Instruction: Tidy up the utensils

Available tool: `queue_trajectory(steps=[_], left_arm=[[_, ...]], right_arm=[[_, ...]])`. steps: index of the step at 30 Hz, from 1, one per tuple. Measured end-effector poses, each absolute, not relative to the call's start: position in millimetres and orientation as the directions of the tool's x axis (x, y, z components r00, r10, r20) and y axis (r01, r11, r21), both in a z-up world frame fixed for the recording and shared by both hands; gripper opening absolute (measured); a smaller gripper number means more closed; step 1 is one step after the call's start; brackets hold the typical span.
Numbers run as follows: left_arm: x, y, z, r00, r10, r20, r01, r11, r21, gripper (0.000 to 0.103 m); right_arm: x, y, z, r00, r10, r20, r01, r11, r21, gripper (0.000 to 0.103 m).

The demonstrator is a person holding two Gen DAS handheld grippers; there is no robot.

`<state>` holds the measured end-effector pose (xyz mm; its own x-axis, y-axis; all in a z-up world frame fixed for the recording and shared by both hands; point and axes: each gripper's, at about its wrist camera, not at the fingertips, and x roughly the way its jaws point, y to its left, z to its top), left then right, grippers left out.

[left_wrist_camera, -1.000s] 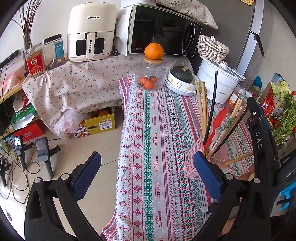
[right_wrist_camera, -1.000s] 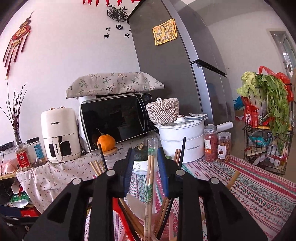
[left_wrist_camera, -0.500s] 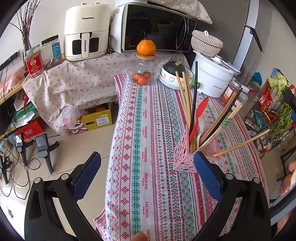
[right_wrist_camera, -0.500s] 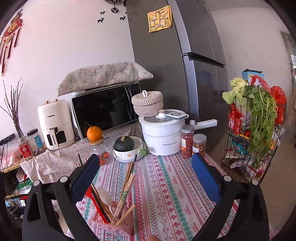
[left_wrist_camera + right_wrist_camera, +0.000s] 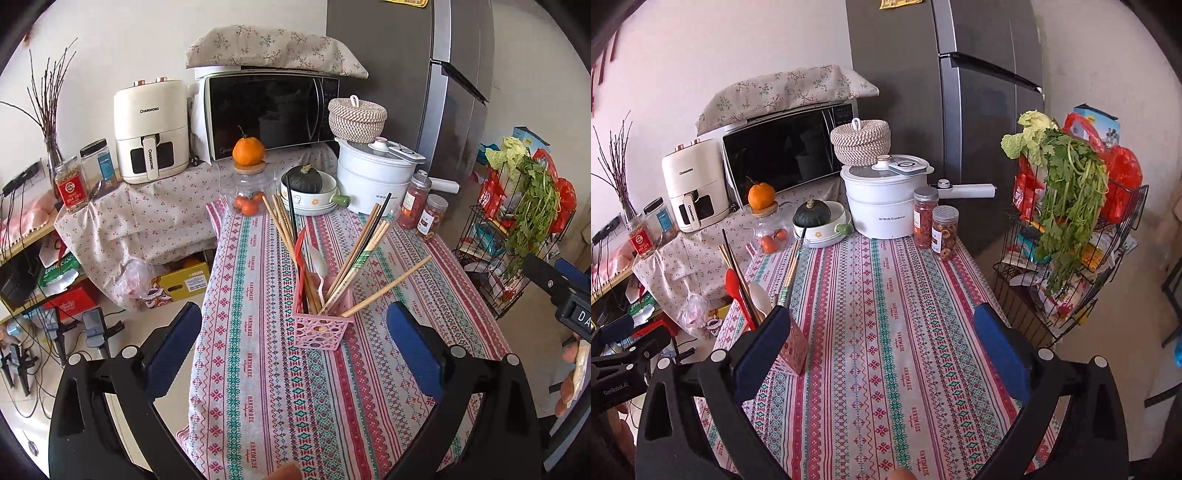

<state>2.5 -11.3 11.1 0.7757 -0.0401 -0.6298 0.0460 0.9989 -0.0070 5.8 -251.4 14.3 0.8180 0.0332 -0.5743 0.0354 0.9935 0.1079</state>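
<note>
Both grippers have been drawn back from the pink utensil holder (image 5: 320, 330) since a second ago, when the right gripper (image 5: 882, 347) was closed around a chopstick bundle above it; its fingers (image 5: 997, 350) are now spread wide and hold nothing. The left gripper (image 5: 295, 343) is likewise seen released, its blue-padded fingers (image 5: 413, 347) framing the holder from a distance. The perforated plastic holder is shown upright on the surface (image 5: 258, 387), which is covered by a striped woven cloth, with wooden chopsticks (image 5: 384, 288) fanned out of it beside a red spoon (image 5: 301, 254) and a white spoon (image 5: 318, 260). Farther back, a glass jar (image 5: 249, 188) topped by an orange (image 5: 248, 151), a bowl (image 5: 314, 201) bearing a dark squash, and a white cooker (image 5: 373, 177) are ranged along the far edge. A wire rack (image 5: 1071, 258) of greens is seen at the right.
</note>
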Motion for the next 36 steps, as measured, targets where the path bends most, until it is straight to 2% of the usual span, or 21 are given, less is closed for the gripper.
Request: queue_trajectory(steps=[9, 18, 36], left_arm=[[3.4, -36.5, 11.4, 0.793, -0.017, -0.609, 0.042, 0.999, 0.026, 0.096], [8.0, -44.5, 4.8, 0.788, -0.005, -0.615, 0.044, 0.998, 0.048, 0.096], [5.3, -43.5, 4.1, 0.789, -0.005, -0.614, 0.048, 0.997, 0.053, 0.096]], right_arm=[[-3.5, -253.3, 14.9, 0.827, 0.020, -0.562, -0.010, 1.000, 0.021, 0.097], [6.8, -257.0, 5.5, 0.804, 0.025, -0.594, -0.010, 1.000, 0.029, 0.097], [8.2, -250.4, 1.9, 0.800, 0.030, -0.600, -0.022, 1.000, 0.020, 0.097]])
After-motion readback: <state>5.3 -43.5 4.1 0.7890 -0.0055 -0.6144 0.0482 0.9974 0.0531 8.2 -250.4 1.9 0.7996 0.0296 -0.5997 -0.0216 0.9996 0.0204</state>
